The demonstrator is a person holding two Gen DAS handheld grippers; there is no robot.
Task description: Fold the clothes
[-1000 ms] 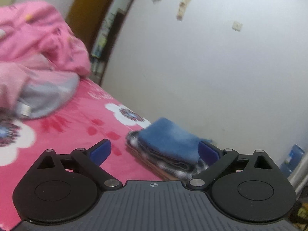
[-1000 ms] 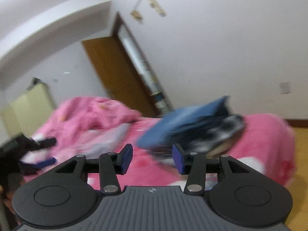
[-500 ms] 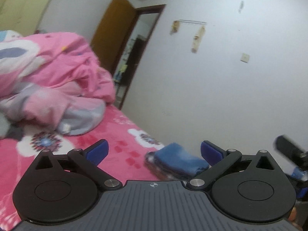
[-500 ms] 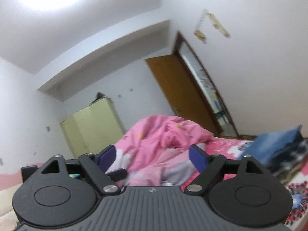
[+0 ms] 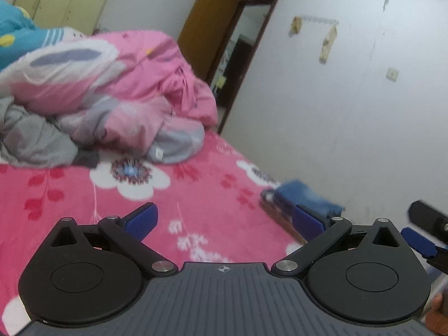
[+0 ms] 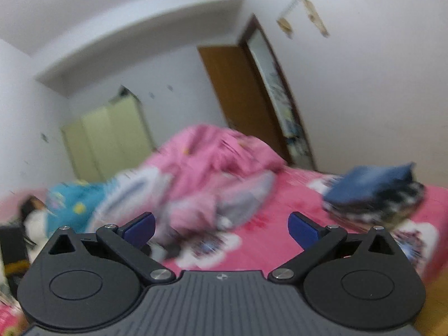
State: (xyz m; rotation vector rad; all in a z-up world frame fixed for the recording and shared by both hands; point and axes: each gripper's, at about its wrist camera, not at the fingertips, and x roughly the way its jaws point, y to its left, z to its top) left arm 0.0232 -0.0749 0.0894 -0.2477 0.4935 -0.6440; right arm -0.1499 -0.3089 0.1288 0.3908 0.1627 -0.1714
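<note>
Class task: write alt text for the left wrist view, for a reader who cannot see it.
An open, empty left gripper hovers over a pink floral bedspread. A heap of crumpled pink and grey clothes lies at the back left, and a folded stack topped with blue denim sits at the bed's right edge, near a white wall.

Open stretch of flowered bed (image 5: 196, 190) lies ahead of the left tongs (image 5: 224, 221), whose jaws stand wide apart and empty. Far left, a heaped pink quilt (image 5: 134, 84) blocks passage. Near the bed's right edge, the folded stack (image 5: 299, 198) stands in the way; the right tongs (image 5: 420, 238) occupy the space beyond it.
</note>
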